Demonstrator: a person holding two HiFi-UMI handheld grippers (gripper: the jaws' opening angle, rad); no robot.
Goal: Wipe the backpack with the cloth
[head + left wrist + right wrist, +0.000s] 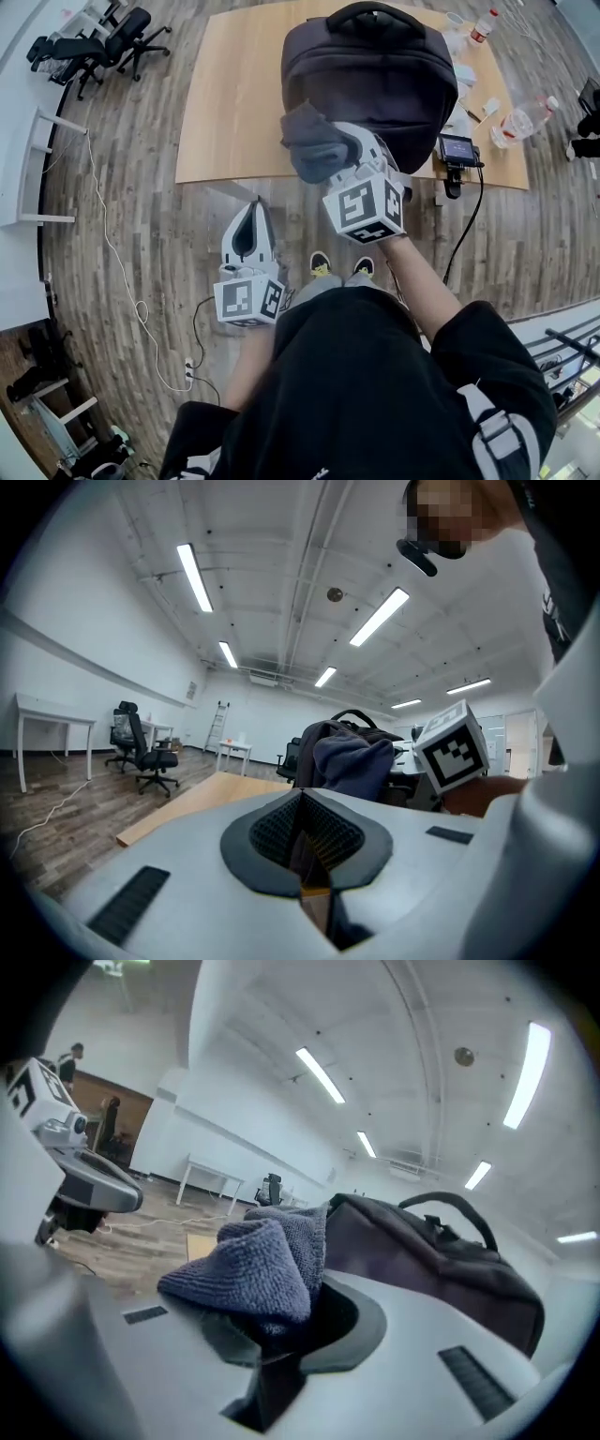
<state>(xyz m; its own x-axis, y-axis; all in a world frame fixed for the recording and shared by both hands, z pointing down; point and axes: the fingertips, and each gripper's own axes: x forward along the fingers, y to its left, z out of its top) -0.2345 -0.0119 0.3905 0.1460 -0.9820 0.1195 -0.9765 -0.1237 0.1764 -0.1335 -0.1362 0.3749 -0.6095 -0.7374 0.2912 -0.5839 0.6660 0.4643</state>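
Floor (141, 216): wood planks
Table (225, 103): light wood; bears backpack
Backpack (375, 75): dark; handle at far side
Right gripper (337, 155): jaws clamped on cloth; at backpack's near edge
Left gripper (250, 217): jaws closed, empty; short of table
Cloth (314, 141): grey, bunched

White-walled office under ceiling strip lights (192, 577): a pale wooden worktop (202, 803) lies just ahead of the left hand-held gripper (302, 829), black office chairs (150, 752) on the plank floor (66, 808) farther to its left.
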